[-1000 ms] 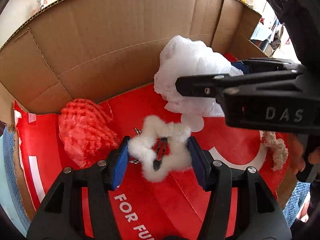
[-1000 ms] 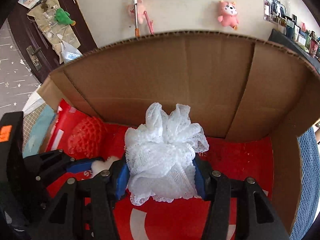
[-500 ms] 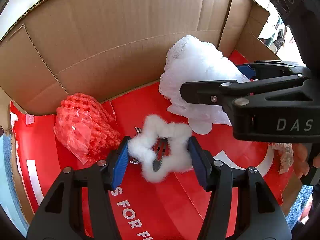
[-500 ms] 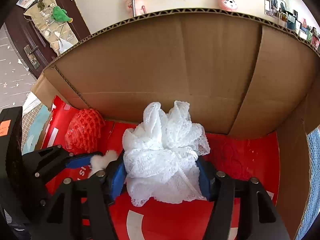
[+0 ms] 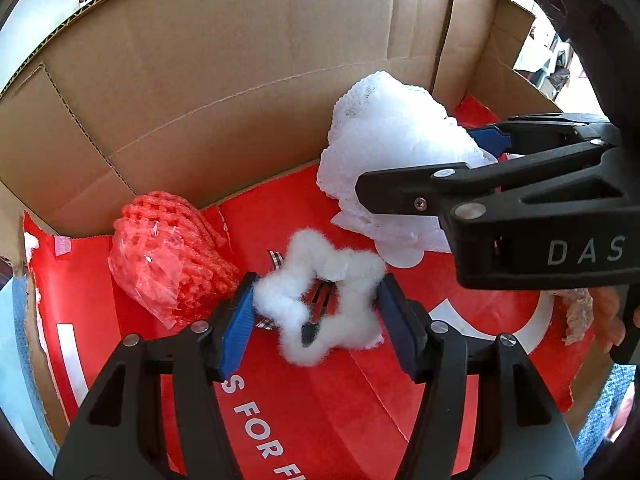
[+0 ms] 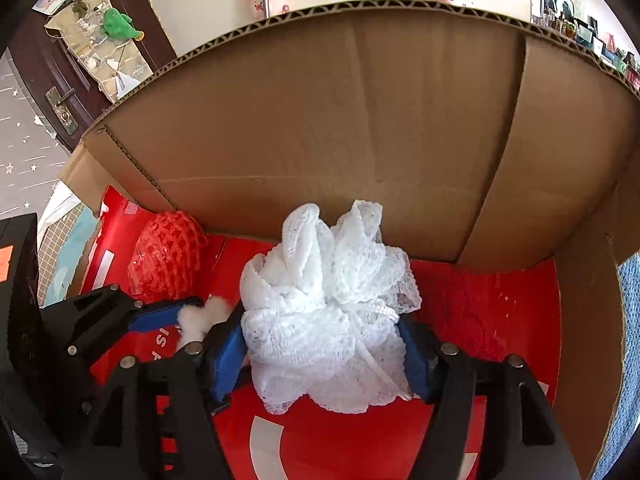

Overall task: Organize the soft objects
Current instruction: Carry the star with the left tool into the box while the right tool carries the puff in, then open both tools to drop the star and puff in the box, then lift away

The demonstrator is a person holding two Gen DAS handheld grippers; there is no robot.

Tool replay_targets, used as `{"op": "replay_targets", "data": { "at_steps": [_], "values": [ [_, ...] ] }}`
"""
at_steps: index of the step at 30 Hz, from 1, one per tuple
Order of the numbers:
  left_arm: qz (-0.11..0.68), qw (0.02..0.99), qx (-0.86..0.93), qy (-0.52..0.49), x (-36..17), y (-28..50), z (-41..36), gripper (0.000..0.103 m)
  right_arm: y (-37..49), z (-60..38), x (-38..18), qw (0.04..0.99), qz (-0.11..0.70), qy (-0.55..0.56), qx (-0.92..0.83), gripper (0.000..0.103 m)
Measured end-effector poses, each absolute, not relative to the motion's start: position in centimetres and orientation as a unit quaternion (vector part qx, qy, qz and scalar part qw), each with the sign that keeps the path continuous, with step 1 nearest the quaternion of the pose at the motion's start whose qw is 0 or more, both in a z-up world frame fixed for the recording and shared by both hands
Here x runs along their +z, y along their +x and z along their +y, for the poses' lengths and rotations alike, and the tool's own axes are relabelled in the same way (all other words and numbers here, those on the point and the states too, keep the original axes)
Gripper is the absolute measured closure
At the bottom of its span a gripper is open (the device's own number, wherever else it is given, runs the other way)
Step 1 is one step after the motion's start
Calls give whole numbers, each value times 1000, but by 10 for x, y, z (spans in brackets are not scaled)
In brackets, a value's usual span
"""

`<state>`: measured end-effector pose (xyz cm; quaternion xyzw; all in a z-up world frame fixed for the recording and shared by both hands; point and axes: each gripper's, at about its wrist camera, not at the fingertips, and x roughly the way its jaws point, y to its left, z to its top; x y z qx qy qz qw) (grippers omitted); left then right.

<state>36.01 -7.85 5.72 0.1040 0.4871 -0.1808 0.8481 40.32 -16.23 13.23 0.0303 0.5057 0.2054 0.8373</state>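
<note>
Both grippers reach down into a cardboard box (image 6: 360,128) whose floor is lined with a red printed sheet (image 5: 360,400). The left gripper (image 5: 316,316) has a fluffy white star-shaped hair clip (image 5: 320,312) between its blue pads (image 5: 238,332); its jaws have just been opening, and the star now sits in the gap with its points at or just off the pads, resting on the red sheet near the middle of the box floor. Whether the pads are pressing on it cannot be told for sure, though the fluff looks unsqueezed. The right gripper (image 6: 324,344) has a white mesh bath sponge (image 6: 328,320) between its pads; its jaws have also just been opening, and the sponge billows out between them, filling the gap and lying on the red sheet close to the back wall of the box. In the left wrist view the sponge (image 5: 396,148) sits toward the back right corner, with the right gripper (image 5: 472,172) crossing in from the right edge. A red mesh sponge (image 5: 168,256) partly wrapped in clear film lies by the back left corner, just beside the left gripper's left pad. A frayed bit of pale rope (image 5: 578,312) shows at the right edge of the box floor.
</note>
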Motion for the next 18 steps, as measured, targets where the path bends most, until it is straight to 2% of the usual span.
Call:
{"op": "replay_targets", "data": {
  "at_steps": [7, 10, 18],
  "values": [
    [487, 848, -181, 106, 58, 359, -84, 41, 404, -162, 134, 837, 506, 28, 206, 33],
    [486, 848, -181, 105, 59, 360, -86, 36, 404, -162, 134, 837, 507, 28, 206, 32],
    [485, 850, -177, 102, 57, 364, -88, 35, 404, -161, 136, 836, 506, 28, 208, 30]
  ]
}}
